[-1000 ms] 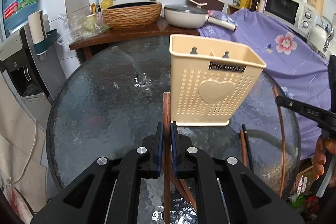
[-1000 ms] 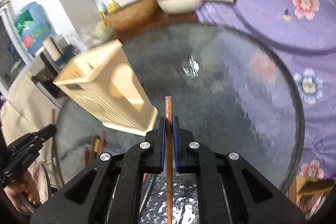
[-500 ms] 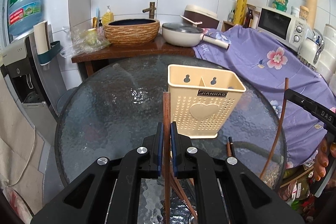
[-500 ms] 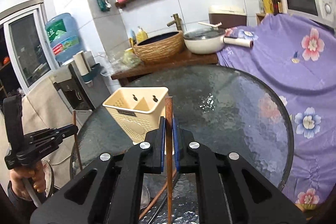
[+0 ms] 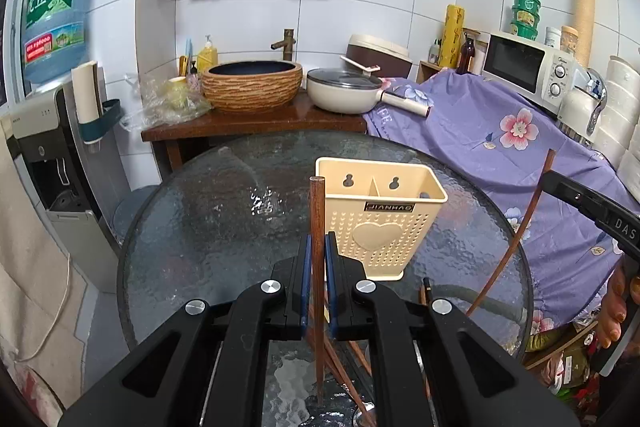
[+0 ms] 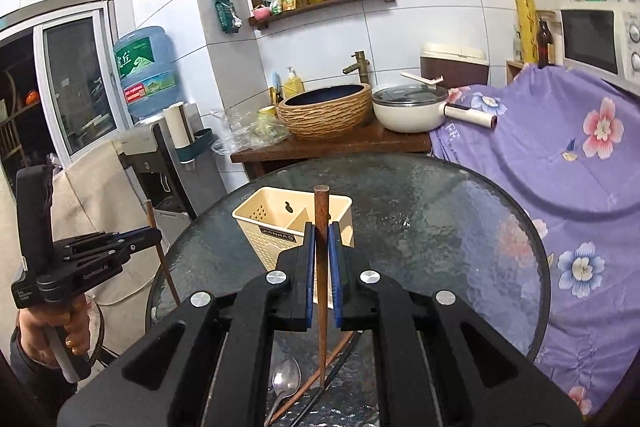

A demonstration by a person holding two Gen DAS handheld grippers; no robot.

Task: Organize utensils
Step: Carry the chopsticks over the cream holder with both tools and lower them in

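A cream perforated utensil holder (image 5: 380,219) with two compartments stands on the round glass table (image 5: 224,219). My left gripper (image 5: 317,247) is shut on a brown wooden chopstick (image 5: 318,211) held upright above the table, just left of the holder. My right gripper (image 6: 319,239) is shut on a second brown chopstick (image 6: 321,211), its top end in front of the holder (image 6: 276,227). The right gripper also shows at the right edge of the left wrist view, its chopstick (image 5: 520,227) slanting down. More chopsticks (image 6: 320,379) and a metal spoon (image 6: 286,383) lie on the glass below.
Behind the table a wooden counter (image 5: 256,123) carries a woven basin (image 5: 252,85) and a white pan (image 5: 344,93). A purple flowered cloth (image 5: 500,139) covers furniture on the right, with a microwave (image 5: 528,67). A water dispenser (image 5: 48,131) stands left.
Both grippers have risen with their chopsticks. The table and holder have dropped lower and look smaller in both views, and the right wrist view has levelled from a tilt.
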